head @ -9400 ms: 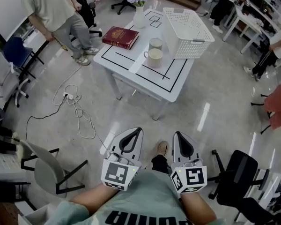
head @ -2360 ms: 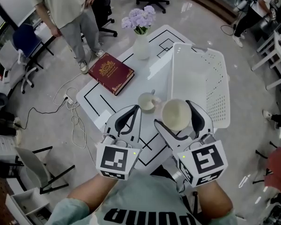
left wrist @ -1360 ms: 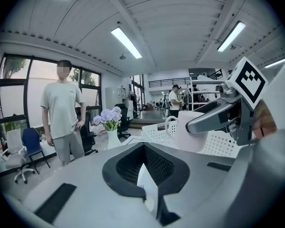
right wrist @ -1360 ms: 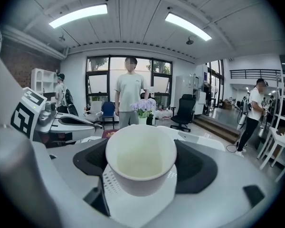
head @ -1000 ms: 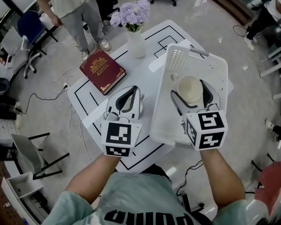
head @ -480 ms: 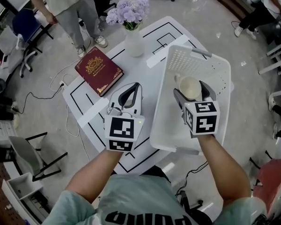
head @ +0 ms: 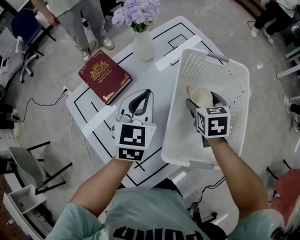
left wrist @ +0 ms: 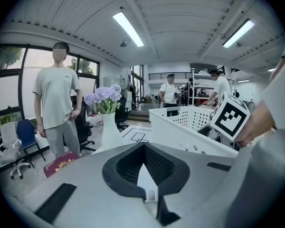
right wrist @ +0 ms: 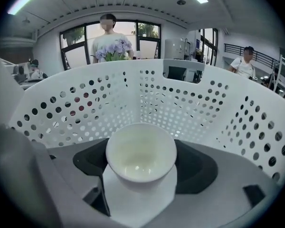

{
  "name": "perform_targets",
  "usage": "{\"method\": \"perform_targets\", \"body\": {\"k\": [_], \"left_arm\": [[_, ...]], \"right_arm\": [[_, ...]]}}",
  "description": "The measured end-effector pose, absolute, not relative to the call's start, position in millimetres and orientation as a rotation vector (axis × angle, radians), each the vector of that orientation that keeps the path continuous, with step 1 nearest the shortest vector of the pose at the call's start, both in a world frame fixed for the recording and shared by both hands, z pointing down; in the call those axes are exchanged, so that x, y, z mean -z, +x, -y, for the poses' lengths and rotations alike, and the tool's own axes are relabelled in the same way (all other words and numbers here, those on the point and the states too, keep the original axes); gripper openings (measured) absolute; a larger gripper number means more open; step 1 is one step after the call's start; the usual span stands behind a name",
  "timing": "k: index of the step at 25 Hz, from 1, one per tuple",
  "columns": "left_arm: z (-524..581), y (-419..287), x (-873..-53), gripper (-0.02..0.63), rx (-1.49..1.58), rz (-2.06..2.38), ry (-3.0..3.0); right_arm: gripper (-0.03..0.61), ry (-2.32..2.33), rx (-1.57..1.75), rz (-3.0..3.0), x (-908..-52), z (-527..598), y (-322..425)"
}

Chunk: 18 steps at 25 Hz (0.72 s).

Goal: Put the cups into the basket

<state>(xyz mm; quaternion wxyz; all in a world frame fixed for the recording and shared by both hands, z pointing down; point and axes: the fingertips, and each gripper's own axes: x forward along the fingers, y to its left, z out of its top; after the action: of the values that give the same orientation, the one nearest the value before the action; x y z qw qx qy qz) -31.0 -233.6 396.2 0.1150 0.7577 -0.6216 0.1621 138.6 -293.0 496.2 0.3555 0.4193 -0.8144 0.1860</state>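
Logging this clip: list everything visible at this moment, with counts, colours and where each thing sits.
table: one, white with black lines, centre of the head view.
basket: one, white, perforated, on the table's right side.
cup: one seen, cream, inside the basket, between the right tool's jaws.
book: one, dark red, on the table's left part.
vase: one, white, holding purple flowers, at the table's far edge.
blue chair: one, on the floor, far left.
bystanders: at least two, beyond the table.
left tool: jaws together, empty, over the table beside the basket.
right tool: shut on the cup, down inside the basket.
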Motion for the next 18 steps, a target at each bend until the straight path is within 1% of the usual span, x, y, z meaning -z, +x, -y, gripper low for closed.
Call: {"method": "perform_targets", "body": {"k": [9,18], "left_arm": [[236,-26,-401,0.005,-0.478,1.797,2.229],[237,-25,-406,0.005,-0.481,1.776,2.231]], "right_arm": [[0.396,1.072,-0.572,2.041,-522,294,146],[0.396,1.054,-0.581,2.019,-527,294,149]]}}
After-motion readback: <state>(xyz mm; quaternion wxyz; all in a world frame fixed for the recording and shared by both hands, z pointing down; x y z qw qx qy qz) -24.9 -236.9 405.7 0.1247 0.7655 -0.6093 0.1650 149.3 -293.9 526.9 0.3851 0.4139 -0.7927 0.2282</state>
